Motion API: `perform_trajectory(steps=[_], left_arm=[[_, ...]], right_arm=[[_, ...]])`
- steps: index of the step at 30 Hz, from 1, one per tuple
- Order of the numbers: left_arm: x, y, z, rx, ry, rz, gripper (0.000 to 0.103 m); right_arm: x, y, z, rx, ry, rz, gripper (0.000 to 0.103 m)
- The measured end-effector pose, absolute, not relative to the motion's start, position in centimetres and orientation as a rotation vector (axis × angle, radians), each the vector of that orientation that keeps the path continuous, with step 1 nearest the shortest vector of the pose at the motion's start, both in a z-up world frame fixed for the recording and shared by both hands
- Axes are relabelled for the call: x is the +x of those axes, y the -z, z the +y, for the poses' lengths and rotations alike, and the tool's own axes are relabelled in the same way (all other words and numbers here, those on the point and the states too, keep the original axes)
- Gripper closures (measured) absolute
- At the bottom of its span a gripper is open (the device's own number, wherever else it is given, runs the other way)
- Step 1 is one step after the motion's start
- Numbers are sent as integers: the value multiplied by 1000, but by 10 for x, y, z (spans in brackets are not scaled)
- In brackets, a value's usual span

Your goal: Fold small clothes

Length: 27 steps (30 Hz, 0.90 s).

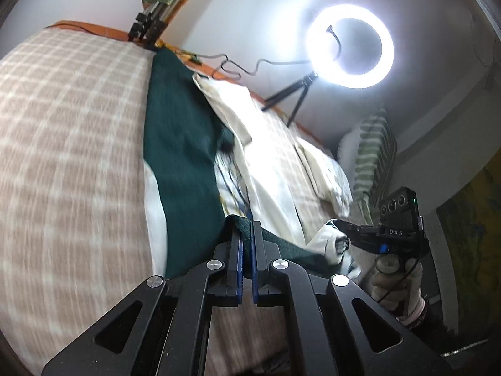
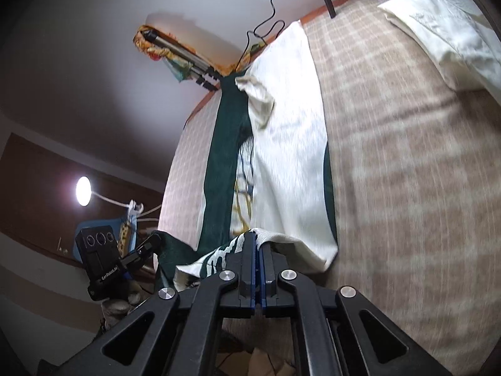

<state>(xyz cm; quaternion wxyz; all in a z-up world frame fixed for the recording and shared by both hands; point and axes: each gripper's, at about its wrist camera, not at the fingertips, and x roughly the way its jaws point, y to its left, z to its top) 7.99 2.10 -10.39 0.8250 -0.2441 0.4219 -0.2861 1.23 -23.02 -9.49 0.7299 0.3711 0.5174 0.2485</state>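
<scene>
A dark green and white garment (image 1: 181, 144) lies stretched along the checked beige bed cover (image 1: 69, 144). My left gripper (image 1: 246, 224) is shut on its green hem at the near end. My right gripper (image 2: 257, 238) is shut on the white patterned edge of the same garment (image 2: 281, 163), lifted off the cover. The right gripper also shows in the left wrist view (image 1: 343, 228), and the left gripper in the right wrist view (image 2: 153, 239). Both hold the near edge, apart from each other.
A second cream garment (image 1: 325, 172) lies further along the bed (image 2: 407, 188), also seen in the right wrist view (image 2: 447, 37). A lit ring light (image 1: 349, 45) on a small tripod stands at the bed's far edge. A striped pillow (image 1: 375, 153) leans by the wall.
</scene>
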Motion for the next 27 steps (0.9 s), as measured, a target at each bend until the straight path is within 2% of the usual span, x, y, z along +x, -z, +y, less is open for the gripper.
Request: perform_trajectory(steps=[10,18,20,22,24,25,26,27], left_arm=[[134,124,23,-512,520,924,101],[149,138,22,-502,484,944,101],[150,138,23,-503,464,940,101],[152,137,27,-519,465,931,93],[152,132,29,-519,469,919,76],[151,128,31,-517,471,905,72],[149,123,33,-507,463,892,64],[147,120,34,-500,464,878,62]], right_arm=[[81,120,-226,865,-486,1154,103],[101,148,-230,888,-438,1198,103],[103,151,-231,888,-453,1207,99],[104,152,-231,877,-455,1216,96],[103,148,-232,857,-458,1209,80],[102,144,-234,833,-452,1193,70],[100,138,-236,802,-449,1172,69],[98,131,-237,764,-452,1152,69]])
